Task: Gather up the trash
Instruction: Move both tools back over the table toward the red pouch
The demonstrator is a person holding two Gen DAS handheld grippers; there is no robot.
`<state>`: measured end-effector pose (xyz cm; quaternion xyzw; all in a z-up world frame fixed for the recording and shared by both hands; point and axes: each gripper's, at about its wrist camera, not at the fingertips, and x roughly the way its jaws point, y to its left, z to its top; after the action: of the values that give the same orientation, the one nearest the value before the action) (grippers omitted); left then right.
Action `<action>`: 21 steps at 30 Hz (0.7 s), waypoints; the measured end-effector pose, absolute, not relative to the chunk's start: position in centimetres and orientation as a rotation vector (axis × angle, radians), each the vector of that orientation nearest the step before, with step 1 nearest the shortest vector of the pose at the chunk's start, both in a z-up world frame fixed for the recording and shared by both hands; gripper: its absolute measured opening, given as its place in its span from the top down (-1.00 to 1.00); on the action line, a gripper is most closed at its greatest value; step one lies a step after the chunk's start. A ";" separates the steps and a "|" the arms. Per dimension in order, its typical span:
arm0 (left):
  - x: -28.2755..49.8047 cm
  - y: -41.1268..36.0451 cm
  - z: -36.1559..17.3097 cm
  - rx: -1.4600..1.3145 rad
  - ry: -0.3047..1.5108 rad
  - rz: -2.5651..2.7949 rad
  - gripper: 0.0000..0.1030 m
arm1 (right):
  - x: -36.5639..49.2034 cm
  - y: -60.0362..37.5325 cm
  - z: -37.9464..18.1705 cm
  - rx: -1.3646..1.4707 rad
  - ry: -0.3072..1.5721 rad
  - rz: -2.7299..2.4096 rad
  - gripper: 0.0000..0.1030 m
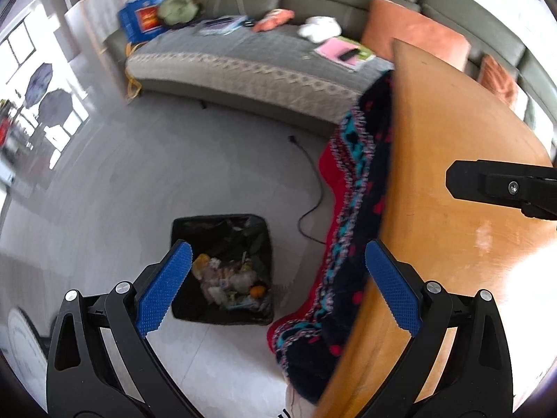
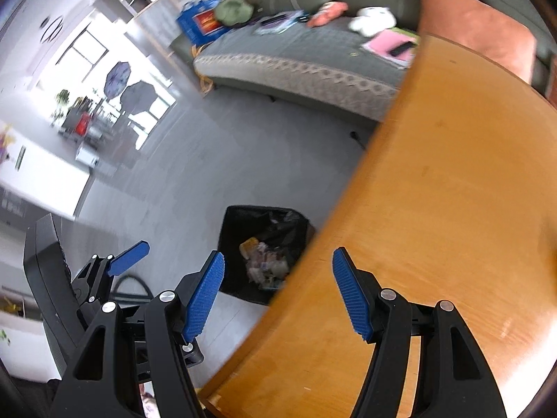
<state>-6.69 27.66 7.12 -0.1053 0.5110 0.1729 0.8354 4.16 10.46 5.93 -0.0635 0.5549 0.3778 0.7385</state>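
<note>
A black-lined trash bin (image 1: 222, 224) stands on the pale floor beside the wooden table; it holds wrappers and scraps (image 1: 229, 284). My left gripper (image 1: 278, 287) is open and empty, hovering above the bin and the table's edge. My right gripper (image 2: 278, 294) is open and empty, above the table edge, with the bin (image 2: 236, 226) below it. The right gripper's black tip (image 1: 501, 186) shows at the right of the left wrist view. The left gripper (image 2: 104, 278) shows at the lower left of the right wrist view.
The round wooden table (image 1: 452, 209) fills the right side. A patterned red, blue and black blanket (image 1: 351, 209) hangs off its edge. A black cable (image 1: 315, 188) lies on the floor. A grey sofa (image 1: 243, 59) with cushions, books and bags stands behind.
</note>
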 end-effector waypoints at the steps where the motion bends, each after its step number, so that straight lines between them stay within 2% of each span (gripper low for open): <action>1: -6.1 26.8 7.2 -0.213 1.083 0.350 -0.88 | 4.5 9.7 6.0 -0.130 1.215 0.817 -0.28; 21: 4.9 8.9 7.9 -0.021 1.086 0.036 -0.88 | 12.1 -11.9 6.2 0.073 1.173 0.495 -0.28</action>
<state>4.91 8.88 7.89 -0.0099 0.5166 0.0170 0.8560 12.13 -11.86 6.15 0.0339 0.5474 0.2309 0.8036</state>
